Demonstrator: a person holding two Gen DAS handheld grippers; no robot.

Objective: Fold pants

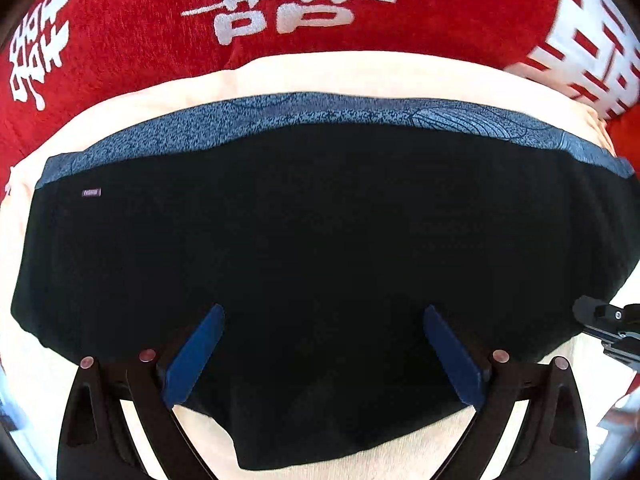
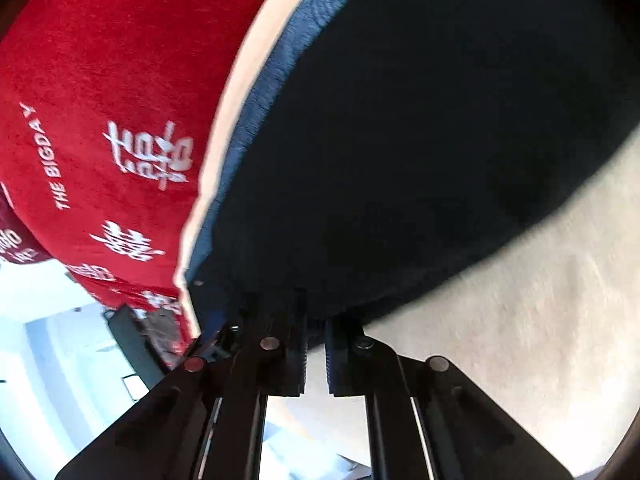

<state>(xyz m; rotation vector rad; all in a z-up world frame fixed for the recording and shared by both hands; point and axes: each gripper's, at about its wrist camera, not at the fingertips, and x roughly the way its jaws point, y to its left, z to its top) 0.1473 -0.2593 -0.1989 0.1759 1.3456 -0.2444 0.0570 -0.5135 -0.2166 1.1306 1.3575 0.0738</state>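
Black pants (image 1: 312, 232) with a blue-grey patterned waistband (image 1: 320, 116) lie flat on a cream cloth (image 1: 328, 72). My left gripper (image 1: 324, 320) is open, its blue fingers (image 1: 192, 360) spread above the near edge of the pants. The right gripper shows at the right edge of the left wrist view (image 1: 608, 328). In the right wrist view the pants (image 2: 420, 140) fill the middle, with the waistband (image 2: 256, 120) on the left. My right gripper (image 2: 316, 320) has its jaws close together on the edge of the pants near the waistband corner.
A red blanket with white characters (image 1: 280, 4) lies beyond the cream cloth and also shows in the right wrist view (image 2: 100, 120). Cream cloth (image 2: 520, 300) spreads to the right of the pants. A bright floor (image 2: 48, 320) lies below the bed edge.
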